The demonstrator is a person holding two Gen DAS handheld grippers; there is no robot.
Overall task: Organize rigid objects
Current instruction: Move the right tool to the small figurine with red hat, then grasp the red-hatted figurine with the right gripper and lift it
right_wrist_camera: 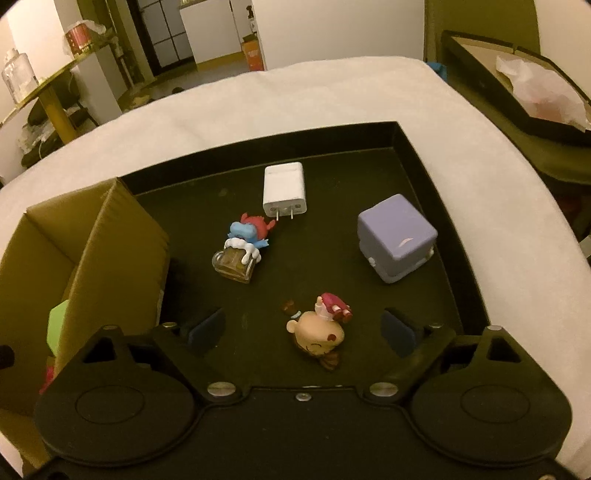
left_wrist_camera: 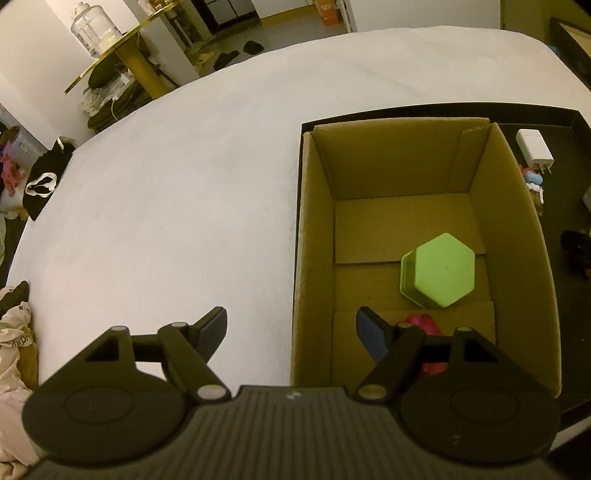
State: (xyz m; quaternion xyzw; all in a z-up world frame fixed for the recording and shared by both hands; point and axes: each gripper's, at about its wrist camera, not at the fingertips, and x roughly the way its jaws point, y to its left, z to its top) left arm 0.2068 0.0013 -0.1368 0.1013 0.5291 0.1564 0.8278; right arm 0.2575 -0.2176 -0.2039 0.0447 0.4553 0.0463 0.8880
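A cardboard box (left_wrist_camera: pixel 517 221) stands in the left part of a black tray (right_wrist_camera: pixel 406 147) on a white bed. Inside it lie a green hexagonal container (left_wrist_camera: pixel 439 273) and a pink object (left_wrist_camera: pixel 424 325), partly hidden by a finger. My left gripper (left_wrist_camera: pixel 291 328) is open over the box's left wall, one finger inside and one outside, holding nothing. On the tray floor are a white charger (right_wrist_camera: pixel 283 190), a purple cube (right_wrist_camera: pixel 395 236), a blue and red figurine (right_wrist_camera: pixel 247 230) on a small glass jar (right_wrist_camera: pixel 232 264), and a big-headed doll figurine (right_wrist_camera: pixel 317 332). My right gripper (right_wrist_camera: pixel 303 328) is open around the doll, pads apart from it.
The white bed cover (left_wrist_camera: pixel 166 184) spreads left of and beyond the tray. A dark open box with crumpled paper (right_wrist_camera: pixel 535 85) sits off the bed's right side. A gold round table with a glass jar (left_wrist_camera: pixel 92 26) stands far left, with clutter on the floor.
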